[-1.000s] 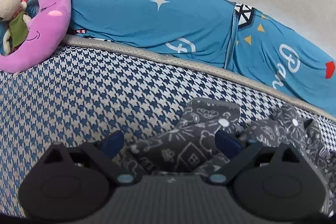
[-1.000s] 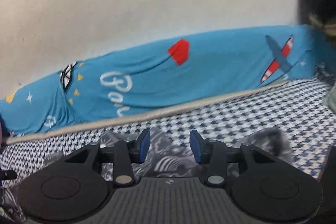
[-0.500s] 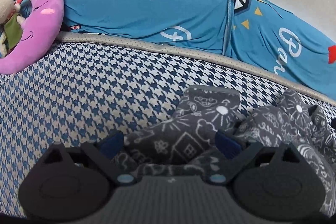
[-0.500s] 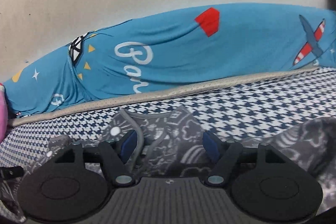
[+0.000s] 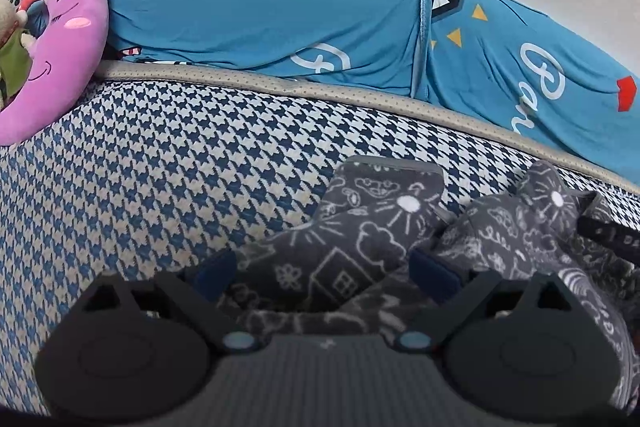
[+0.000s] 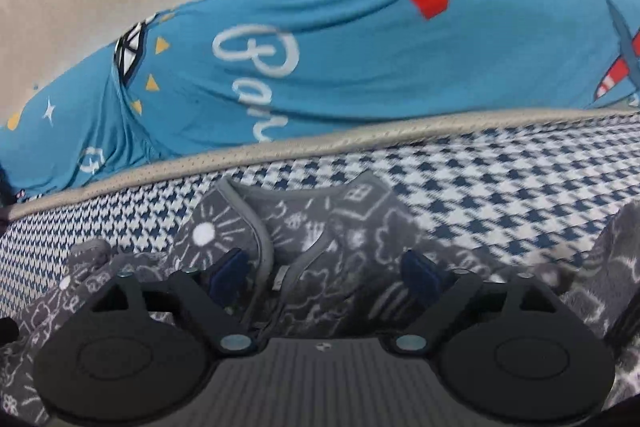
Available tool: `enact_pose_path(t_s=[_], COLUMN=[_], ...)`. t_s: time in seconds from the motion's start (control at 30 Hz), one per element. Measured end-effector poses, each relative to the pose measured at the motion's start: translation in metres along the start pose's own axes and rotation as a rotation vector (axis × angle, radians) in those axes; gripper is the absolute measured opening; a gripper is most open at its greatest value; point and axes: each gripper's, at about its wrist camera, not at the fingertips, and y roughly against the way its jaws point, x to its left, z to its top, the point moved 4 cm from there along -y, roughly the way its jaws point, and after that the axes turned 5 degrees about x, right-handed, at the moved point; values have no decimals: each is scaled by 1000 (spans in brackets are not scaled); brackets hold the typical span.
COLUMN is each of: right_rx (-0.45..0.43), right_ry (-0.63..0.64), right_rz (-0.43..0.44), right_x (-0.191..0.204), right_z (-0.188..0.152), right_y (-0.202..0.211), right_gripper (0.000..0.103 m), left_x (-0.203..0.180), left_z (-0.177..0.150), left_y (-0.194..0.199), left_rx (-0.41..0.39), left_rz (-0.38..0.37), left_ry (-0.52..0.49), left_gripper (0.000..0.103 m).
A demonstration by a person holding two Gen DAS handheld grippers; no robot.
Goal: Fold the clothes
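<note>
Both grippers are spread wide now with nothing pinched. The right gripper (image 6: 326, 273) was noticeably narrower a second ago over bare mattress and a bit of cloth, and since then it's opened up and slid in over the grey doodle-print garment (image 6: 320, 227), neckline trim sitting right between its pads. The left gripper (image 5: 326, 273) hasn't really changed its gap, just crept forward so a bunched sleeve-ish part of the same garment (image 5: 360, 247) lies between the fingers. The garment's still crumpled on the houndstooth mattress (image 5: 180, 155), in front of the blue bedding (image 5: 280, 19). Looks to me like a two-handed grab is being lined up, no folding done yet
</note>
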Motion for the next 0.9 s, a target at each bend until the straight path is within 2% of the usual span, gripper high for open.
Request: enact_pose_path(t_s=[0.2, 0.3, 0.53, 0.6, 0.7, 0.73, 0.83, 0.9], right_rx=[7, 7, 23, 12, -6, -14, -39, -53], right_ry=[12, 18, 144, 156, 158, 155, 174, 184], right_rz=[74, 107, -23, -51, -76, -84, -75, -71], right_x=[3, 5, 23, 23, 21, 19, 20, 21], right_z=[1, 3, -3, -3, -3, -2, -1, -1], right_y=[-7, -9, -27, -28, -27, -26, -22, -21], right_gripper=[91, 96, 90, 84, 68, 56, 30, 24], left_x=[1, 1, -2, -4, -7, -7, -10, -11], left_z=[0, 0, -3, -4, -5, -5, -6, -6], left_y=[-1, -1, -4, -4, -4, -4, -4, -4], left_rx=[5, 11, 14, 14, 10, 8, 0, -2], left_rz=[-4, -6, 3, 6, 8, 9, 15, 18], left_ry=[2, 3, -15, -22, -33, -36, -49, -55], left_gripper=[97, 97, 97, 97, 97, 97, 97, 97])
